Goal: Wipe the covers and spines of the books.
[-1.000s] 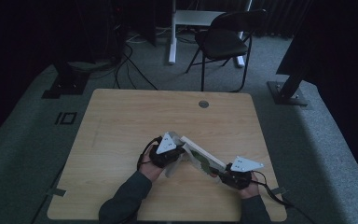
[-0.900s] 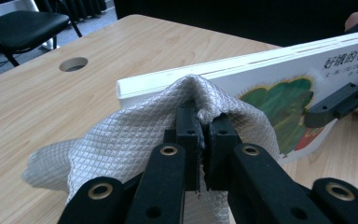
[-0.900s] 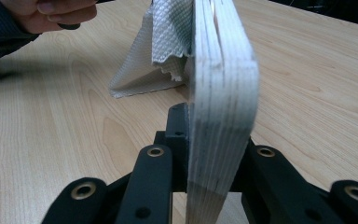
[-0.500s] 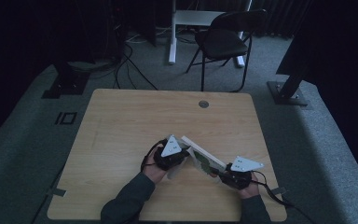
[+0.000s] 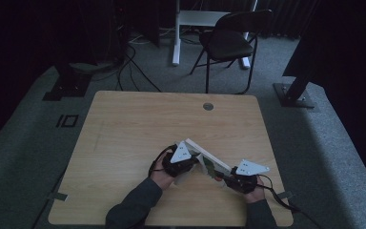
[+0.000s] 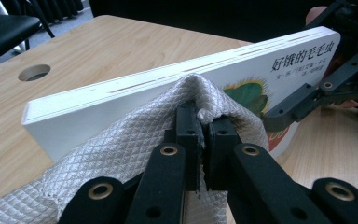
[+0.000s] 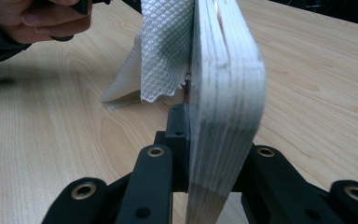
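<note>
While right tongs (image 7: 193, 140) clamp the stiff board book (image 6: 168, 93) edge, left tongs (image 6: 204, 135) at nine o'clock pinch limp cloth (image 6: 121, 154).

In the left gripper view the cloth (image 6: 121, 140) covers the lower middle of the book (image 6: 177, 93) cover, so the green picture shows only in part, and the cloth runs off the bottom left edge. In the right gripper view the book's near end (image 7: 223, 116) hides the space between that tool's (image 7: 209, 140) jaws. In the high view the cover print is too small to read.
</note>
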